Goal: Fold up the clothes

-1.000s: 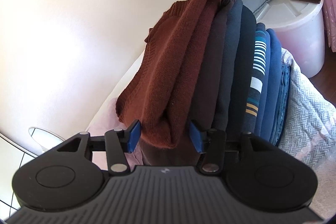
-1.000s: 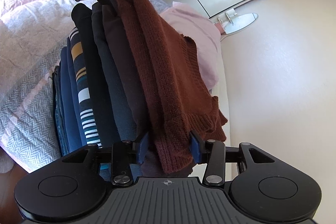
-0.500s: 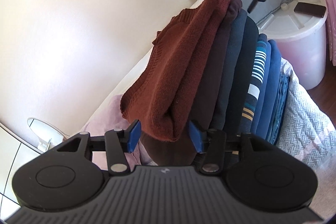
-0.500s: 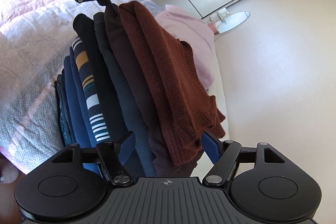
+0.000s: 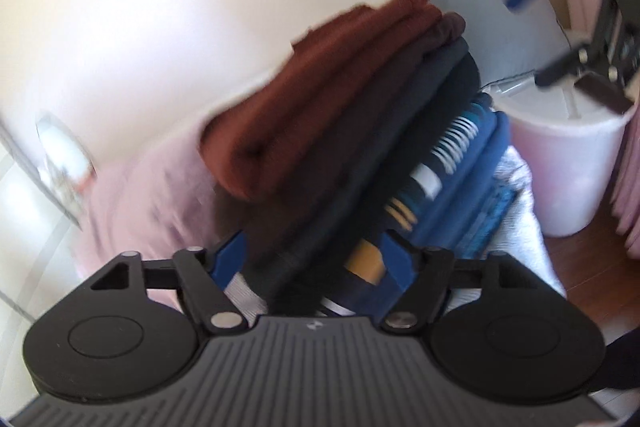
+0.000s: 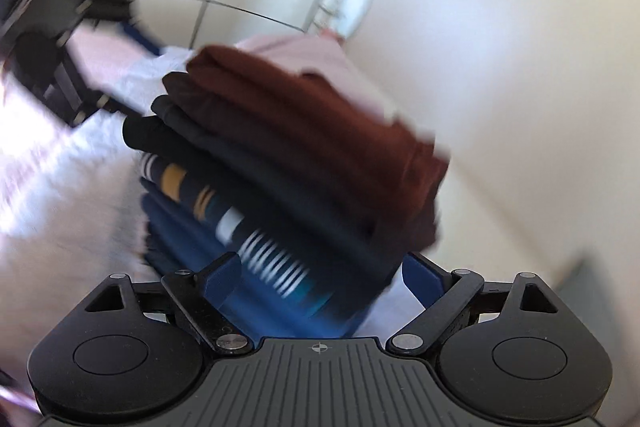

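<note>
- Two blurred fisheye views look along each handheld gripper at the same stack of folded clothes, seen from opposite ends.
- The stack lies on a pale, woven bed cover, with a pink cloth beside it on the wall side.
- On top of the stack is a rust-brown knitted sweater. Under it come dark maroon, navy and black layers, then a striped garment with white and mustard bands, then plain blue pieces at the bottom.
- Left gripper: its jaws are opening, and the blue fingers stand wide apart. The near end of the stack sits between them, mostly the dark lower layers and the striped piece. Neither pad visibly presses the cloth. The brown sweater lies beyond and above the fingertips, apart from them.
- Right gripper: its jaws are also opening and spread wide. The near end of the stack's blue and striped layers fills the gap between its blue fingers. The brown sweater lies further on, at the top of the stack, clear of both pads.
- Each gripper shows in the other's view, off the far end of the stack and not touching it: the right one at the upper right of the left view, the left gripper at the upper left of the right view.
- A white round bin stands on a wooden floor past the bed, with a grey cushion behind the stack.
</note>
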`<state>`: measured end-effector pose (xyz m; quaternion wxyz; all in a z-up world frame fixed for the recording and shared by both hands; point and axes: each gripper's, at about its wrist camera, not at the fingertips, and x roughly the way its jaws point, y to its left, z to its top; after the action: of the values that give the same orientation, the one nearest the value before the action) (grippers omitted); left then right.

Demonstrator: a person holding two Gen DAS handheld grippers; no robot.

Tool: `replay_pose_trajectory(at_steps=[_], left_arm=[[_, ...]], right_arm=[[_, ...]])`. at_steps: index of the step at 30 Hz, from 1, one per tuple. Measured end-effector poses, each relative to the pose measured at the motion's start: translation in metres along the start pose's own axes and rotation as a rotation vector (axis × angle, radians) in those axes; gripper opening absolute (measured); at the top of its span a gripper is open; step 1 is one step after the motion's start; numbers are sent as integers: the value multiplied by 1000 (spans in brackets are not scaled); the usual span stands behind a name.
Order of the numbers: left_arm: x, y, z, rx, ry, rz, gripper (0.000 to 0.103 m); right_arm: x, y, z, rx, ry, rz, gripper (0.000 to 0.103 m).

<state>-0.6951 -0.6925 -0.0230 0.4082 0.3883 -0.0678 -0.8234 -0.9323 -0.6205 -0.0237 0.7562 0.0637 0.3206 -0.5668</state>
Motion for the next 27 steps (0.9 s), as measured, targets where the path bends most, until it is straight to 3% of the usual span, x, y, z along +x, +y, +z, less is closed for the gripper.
replay_pose_trajectory(at_steps=[2,3,6,8,13,18,27], left_arm=[[1,-5,-2,-72,32,-9,90],[2,-8,-2,-101,47,-11,90],[6,-14,0,-174,103,-12,91],[7,-17,1,-232,131,0,102],[2,-23,-2,-381,190,35,101],[-21,-36,-12,-438,161,25,101],[-110,-61,-46,-479,91,19,101]], right_arm=[[5,-4,-8,115,48,26,97],[8,-5,-12,161,66,32,102],[13,-7,-19,276,95,63,102],[16,-7,-22,329,104,91,102],[15,-2,-23,388,113,117,102],[-10,19,-17,444,134,57,102],[-90,91,-19,528,135,-125,102]])
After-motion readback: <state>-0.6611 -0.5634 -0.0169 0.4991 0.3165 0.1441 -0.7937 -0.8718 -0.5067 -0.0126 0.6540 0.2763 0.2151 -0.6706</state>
